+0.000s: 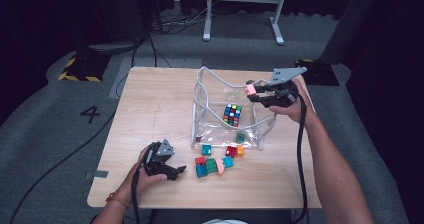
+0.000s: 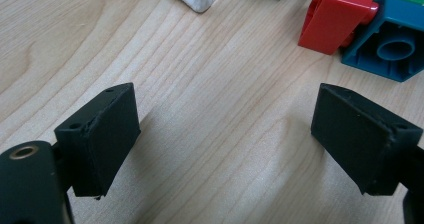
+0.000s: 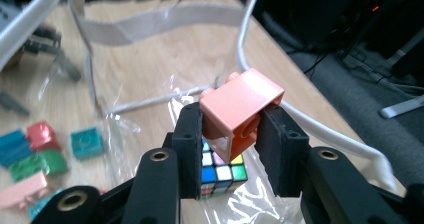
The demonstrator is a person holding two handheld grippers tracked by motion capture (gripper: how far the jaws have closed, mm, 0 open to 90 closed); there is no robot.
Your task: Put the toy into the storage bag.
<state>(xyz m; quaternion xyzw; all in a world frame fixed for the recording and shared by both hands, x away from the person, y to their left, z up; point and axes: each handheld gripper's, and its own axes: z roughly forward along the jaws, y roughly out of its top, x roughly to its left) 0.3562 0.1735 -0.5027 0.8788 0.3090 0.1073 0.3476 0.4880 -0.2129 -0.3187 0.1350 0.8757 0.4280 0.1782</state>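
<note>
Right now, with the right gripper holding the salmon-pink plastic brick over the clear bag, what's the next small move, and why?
Probably lower the right gripper a little into the clear plastic bag and then open. Its jaws are clamped on the salmon-pink plastic brick, which sits above the bag's open mouth, right over the multicoloured puzzle cube inside. Dropping from lower should keep the brick from bouncing out.

The table [image 1: 150, 114] is pale wood with wavy grain lines; the bag [image 1: 215, 91] is thin see-through plastic, crinkly and shiny; the pink block [image 3: 240, 111] is smooth plastic; the right gripper [image 3: 231, 149] has dull black pads.
</note>
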